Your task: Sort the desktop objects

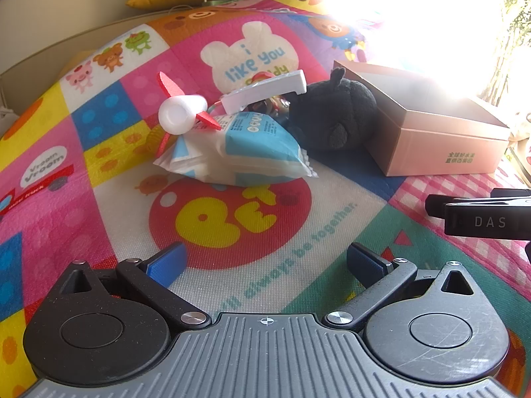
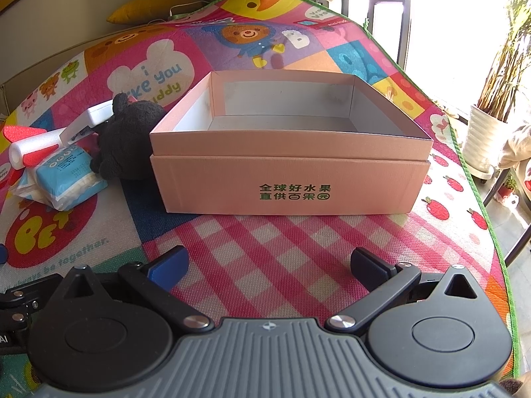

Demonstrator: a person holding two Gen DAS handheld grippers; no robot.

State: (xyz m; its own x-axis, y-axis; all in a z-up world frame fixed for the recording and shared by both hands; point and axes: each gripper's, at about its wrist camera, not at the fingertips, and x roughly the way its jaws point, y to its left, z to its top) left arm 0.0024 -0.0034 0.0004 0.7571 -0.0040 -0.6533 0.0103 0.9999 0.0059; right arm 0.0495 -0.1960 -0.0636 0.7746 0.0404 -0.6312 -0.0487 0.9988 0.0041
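Observation:
A heap of objects lies on the colourful play mat (image 1: 232, 285): a white foam rocket with red fins (image 1: 181, 116), a blue-and-white tissue pack (image 1: 252, 149), a white flat device (image 1: 265, 91) propped on top, and a black plush toy (image 1: 335, 116). Right of the heap stands an open pink cardboard box (image 2: 288, 179), seen empty in the right wrist view. My left gripper (image 1: 265, 262) hovers open, short of the tissue pack. My right gripper (image 2: 268, 265) is open in front of the box. The heap shows at left there: rocket (image 2: 30, 151), tissue pack (image 2: 66, 179), plush (image 2: 129, 142).
The right gripper's black body (image 1: 481, 219) juts in at the right edge of the left wrist view. A yellow cushion (image 2: 156, 6) lies beyond the mat. A potted plant in a white pot (image 2: 488, 139) stands off the mat's right edge, by a bright window.

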